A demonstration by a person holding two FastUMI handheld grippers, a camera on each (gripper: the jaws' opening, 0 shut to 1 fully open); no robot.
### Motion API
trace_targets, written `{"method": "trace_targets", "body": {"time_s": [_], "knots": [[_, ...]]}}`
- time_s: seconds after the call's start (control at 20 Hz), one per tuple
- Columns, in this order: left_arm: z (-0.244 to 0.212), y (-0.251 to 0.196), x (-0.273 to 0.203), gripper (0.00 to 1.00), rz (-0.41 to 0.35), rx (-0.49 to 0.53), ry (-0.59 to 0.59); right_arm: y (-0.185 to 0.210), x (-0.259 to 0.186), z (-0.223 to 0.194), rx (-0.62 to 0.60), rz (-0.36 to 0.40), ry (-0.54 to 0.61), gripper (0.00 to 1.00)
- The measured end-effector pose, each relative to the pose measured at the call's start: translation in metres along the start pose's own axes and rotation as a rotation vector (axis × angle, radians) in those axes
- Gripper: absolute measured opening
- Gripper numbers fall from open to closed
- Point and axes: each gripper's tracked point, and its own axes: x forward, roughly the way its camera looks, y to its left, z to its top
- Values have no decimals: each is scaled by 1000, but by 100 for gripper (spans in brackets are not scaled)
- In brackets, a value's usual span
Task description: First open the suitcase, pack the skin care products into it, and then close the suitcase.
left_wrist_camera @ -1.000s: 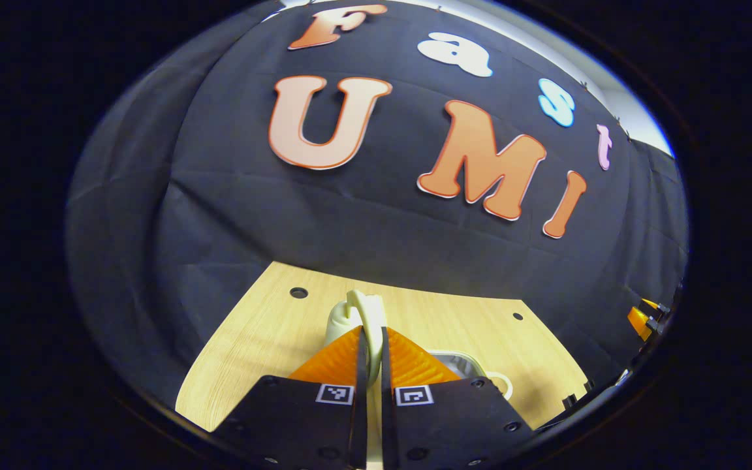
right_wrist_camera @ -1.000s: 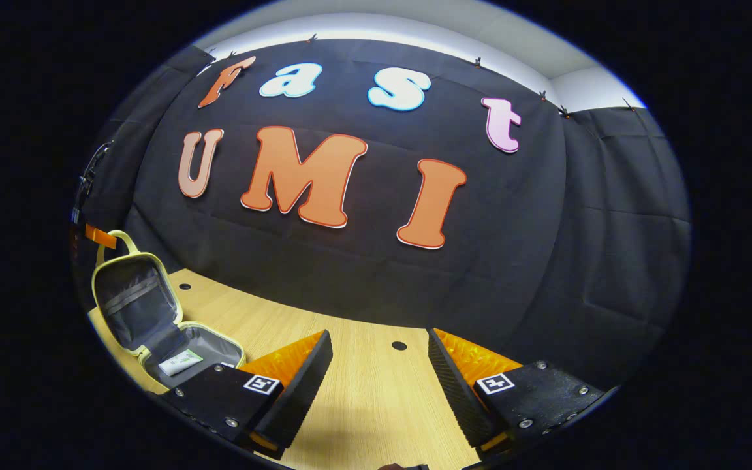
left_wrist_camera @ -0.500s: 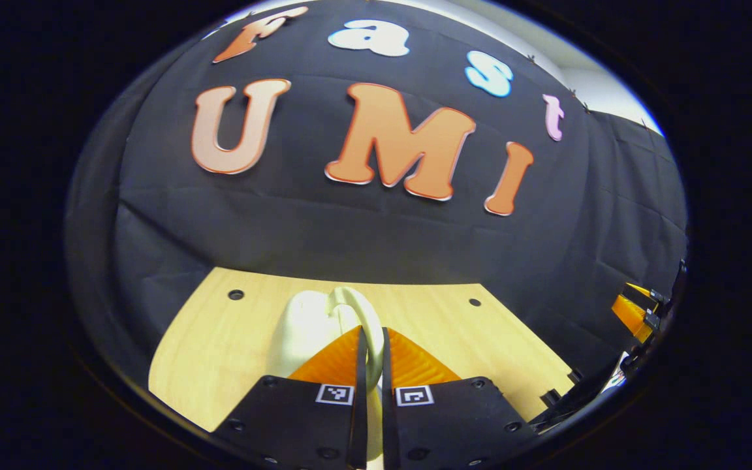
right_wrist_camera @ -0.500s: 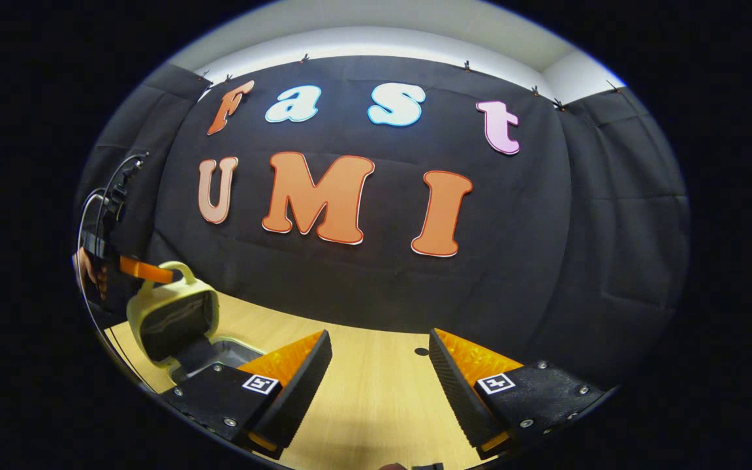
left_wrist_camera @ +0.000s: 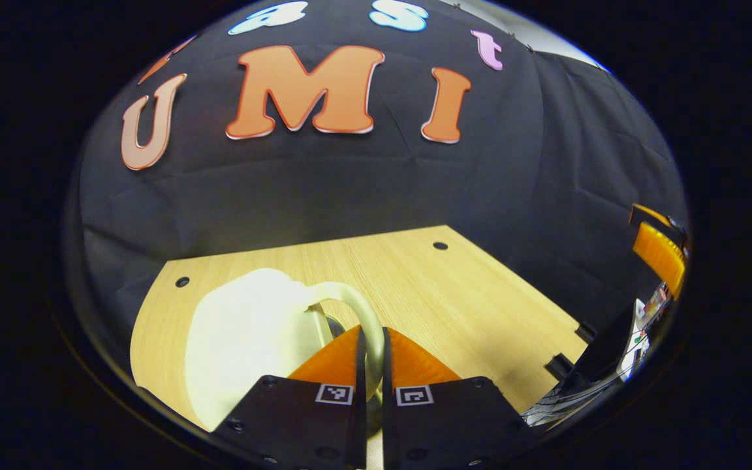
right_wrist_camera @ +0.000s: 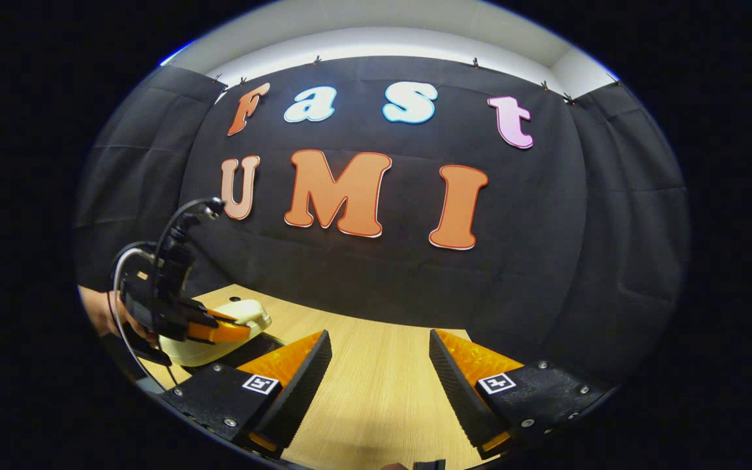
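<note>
The pale cream suitcase [left_wrist_camera: 245, 339] lies on the wooden table [left_wrist_camera: 454, 294] with its lid swung low. My left gripper [left_wrist_camera: 371, 334] is shut on the suitcase's looped handle [left_wrist_camera: 358, 305], which runs between its fingers. In the right gripper view the suitcase [right_wrist_camera: 245, 314] is at the lower left, with a dark gap under the lid's near side. There the left gripper [right_wrist_camera: 235, 331] lies on top of the lid. My right gripper [right_wrist_camera: 379, 339] stands open over bare table with nothing between its fingers. It is also at the far right of the left gripper view [left_wrist_camera: 660, 251]. The suitcase's contents are hidden.
The table has small round holes [left_wrist_camera: 440, 246] near its back edge, and its right edge drops off beside cables [left_wrist_camera: 611, 385]. A hand [right_wrist_camera: 98, 314] holds the left gripper, with a cable [right_wrist_camera: 147, 251] looping above it. The black cloth wall stands close behind the table.
The suitcase lid has swung from upright down onto the base, the left gripper going down with the handle in it. The right gripper has stayed open and hardly moved.
</note>
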Motion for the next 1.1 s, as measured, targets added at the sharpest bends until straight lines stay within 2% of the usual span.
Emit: {"method": "trace_targets", "body": {"time_s": [0.25,0.3,0.45,0.55,0.6,0.65,0.7,0.75,0.8,0.9,1.1], "knots": [[-41,-23,37,9,39,22,87,-35,-11,-18,2,-19,25,95],[-48,-28,42,15,49,21,106,-42,-13,-20,6,-26,26,95],[-40,-56,50,19,21,12,77,-61,-14,-25,10,-43,27,95],[-23,-72,39,35,15,32,34,-70,-14,-27,6,-54,25,95],[-11,-81,33,41,8,34,3,-73,-14,-28,7,-53,25,95],[0,-92,28,38,-7,29,-26,-76,-13,-27,7,-56,20,96],[12,-99,21,51,-11,26,-60,-76,-11,-25,8,-54,15,95],[25,-106,13,57,-18,28,-98,-75,-9,-23,8,-50,10,95],[39,-114,5,73,-21,29,-138,-73,-7,-22,9,-43,5,95],[63,-123,-14,89,-19,28,-209,-66,-2,-19,6,-25,-5,95],[93,-119,-46,90,43,-14,-322,-48,4,-9,-12,13,-35,95]]}}
